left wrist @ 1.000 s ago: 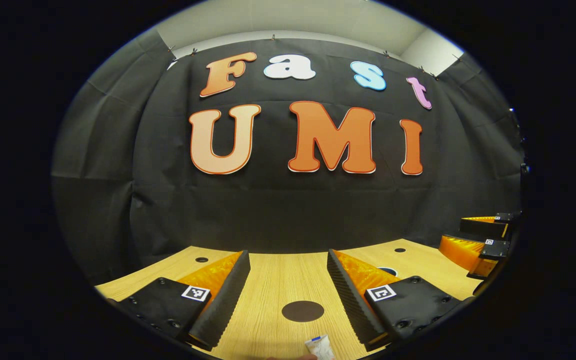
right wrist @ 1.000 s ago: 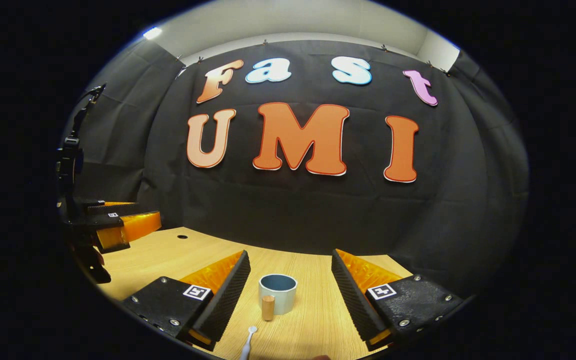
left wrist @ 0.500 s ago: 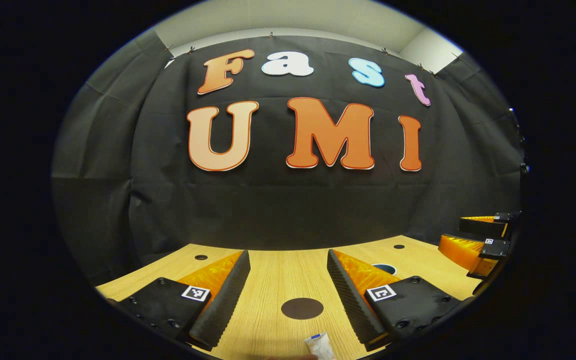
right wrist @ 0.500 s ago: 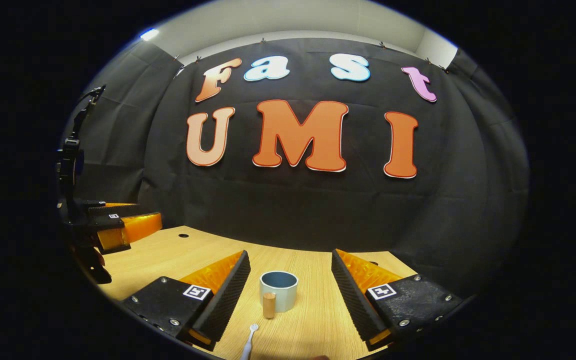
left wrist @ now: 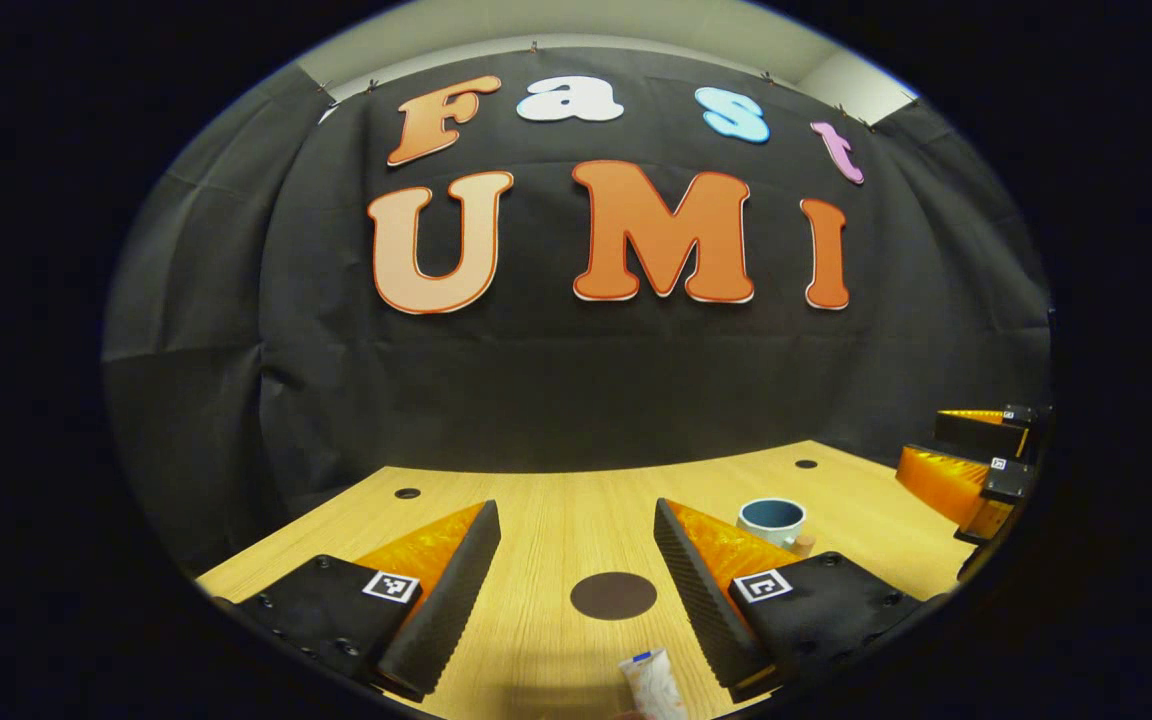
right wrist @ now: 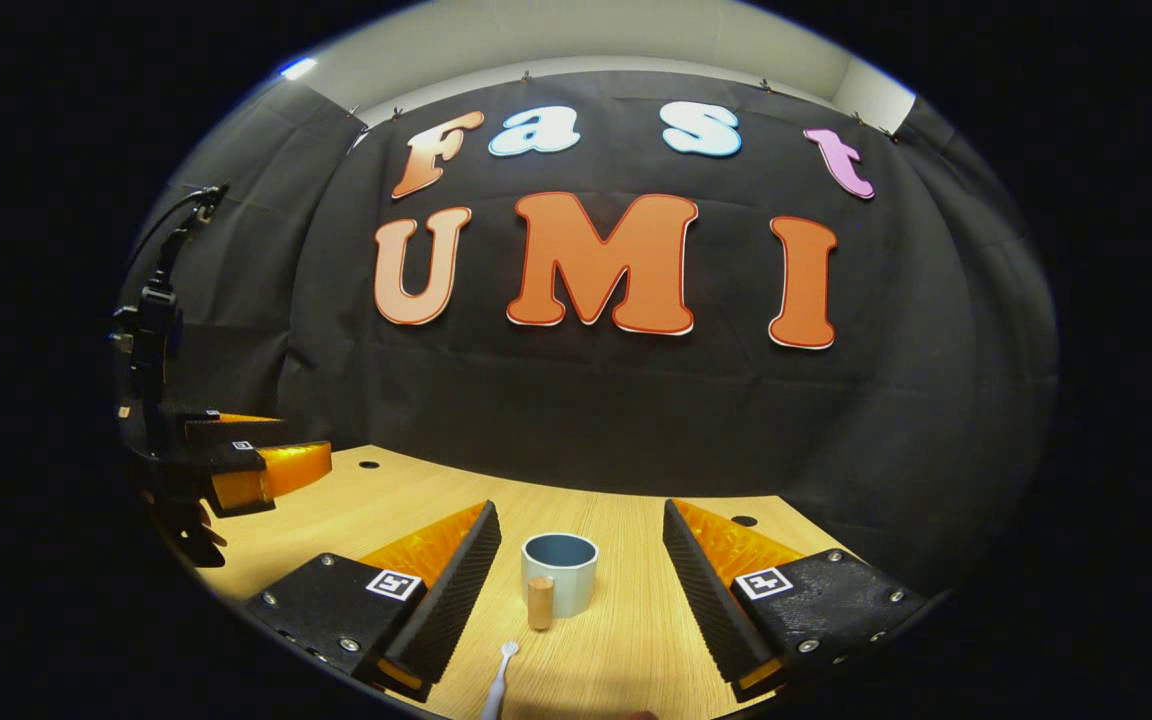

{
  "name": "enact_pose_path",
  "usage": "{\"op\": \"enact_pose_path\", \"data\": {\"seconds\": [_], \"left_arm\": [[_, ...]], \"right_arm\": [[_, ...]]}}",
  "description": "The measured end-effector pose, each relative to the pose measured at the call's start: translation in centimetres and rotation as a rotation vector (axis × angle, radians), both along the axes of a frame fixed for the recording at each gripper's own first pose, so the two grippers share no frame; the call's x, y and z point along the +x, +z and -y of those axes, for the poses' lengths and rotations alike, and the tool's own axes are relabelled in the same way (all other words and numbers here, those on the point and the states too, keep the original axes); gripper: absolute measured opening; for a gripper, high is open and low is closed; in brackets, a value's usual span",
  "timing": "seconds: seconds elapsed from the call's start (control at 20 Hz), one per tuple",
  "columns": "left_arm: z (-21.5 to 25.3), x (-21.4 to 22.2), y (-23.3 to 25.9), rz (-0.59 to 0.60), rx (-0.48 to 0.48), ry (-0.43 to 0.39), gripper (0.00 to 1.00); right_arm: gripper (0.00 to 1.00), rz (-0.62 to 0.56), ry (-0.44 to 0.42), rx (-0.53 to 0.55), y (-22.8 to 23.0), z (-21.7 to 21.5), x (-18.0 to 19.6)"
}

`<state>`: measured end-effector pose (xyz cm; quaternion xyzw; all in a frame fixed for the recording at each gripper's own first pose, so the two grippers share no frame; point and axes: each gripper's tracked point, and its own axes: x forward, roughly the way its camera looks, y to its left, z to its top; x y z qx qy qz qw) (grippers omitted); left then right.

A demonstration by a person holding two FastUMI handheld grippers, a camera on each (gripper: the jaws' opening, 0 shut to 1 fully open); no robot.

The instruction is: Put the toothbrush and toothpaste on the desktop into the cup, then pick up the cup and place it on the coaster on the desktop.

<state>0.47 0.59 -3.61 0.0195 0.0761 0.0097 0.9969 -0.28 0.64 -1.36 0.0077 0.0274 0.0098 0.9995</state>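
Wood-grain desktop (left wrist: 546, 540) runs under both tools, and nearest the left gripper (left wrist: 576, 570), low between its widely spread fingers, lies the crimped end of the white toothpaste tube (left wrist: 652, 680) with a blue mark. Since a second ago this view has tipped downward: more of the tube shows, and the pale blue ceramic cup (left wrist: 772, 518) has come out from behind the finger on the view's right side. Just beyond the tube sits the flat round dark-brown coaster (left wrist: 613, 595), apart from it and from the cup.

In the right gripper view, the right gripper (right wrist: 581, 575) also stands wide and holds nothing. Closest to it is the white head of the toothbrush (right wrist: 496, 685), lying flat between the fingers. Past that stands a small wooden cylinder (right wrist: 539, 603) that looks like the cup's handle, touching the cup's near wall. That framing has barely shifted, so the right side seems to be waiting.

Nothing has been gripped yet and the cup is empty as far as can be seen. The downward tilt suggests a reach for the toothpaste is starting.
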Motion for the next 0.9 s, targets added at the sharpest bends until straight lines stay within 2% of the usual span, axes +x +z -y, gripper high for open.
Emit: {"op": "enact_pose_path", "data": {"seconds": [0.35,0.65,0.7,0.75,0.8,0.9], "left_arm": [[2.0,-0.2,-4.0,-0.168,-0.043,-0.075,0.97],[3.0,-0.9,-6.3,-0.253,0.001,-0.103,0.98],[3.2,-1.1,-6.8,-0.270,0.004,-0.110,0.98],[3.2,-1.3,-7.2,-0.285,0.004,-0.113,0.98],[3.2,-1.5,-7.5,-0.300,0.004,-0.113,0.98],[3.2,-1.8,-8.4,-0.338,-0.004,-0.114,0.96]], "right_arm": [[0.96,-0.101,0.028,0.007,-3.1,-0.7,-0.8],[0.96,-0.244,0.072,0.073,-6.7,-2.0,-1.2],[0.95,-0.270,0.079,0.081,-7.3,-2.2,-1.5],[0.89,-0.291,0.083,0.084,-7.8,-2.4,-1.6],[0.93,-0.314,0.087,0.082,-8.1,-2.6,-1.4],[0.93,-0.368,0.097,0.070,-9.3,-3.3,-1.6]]}}
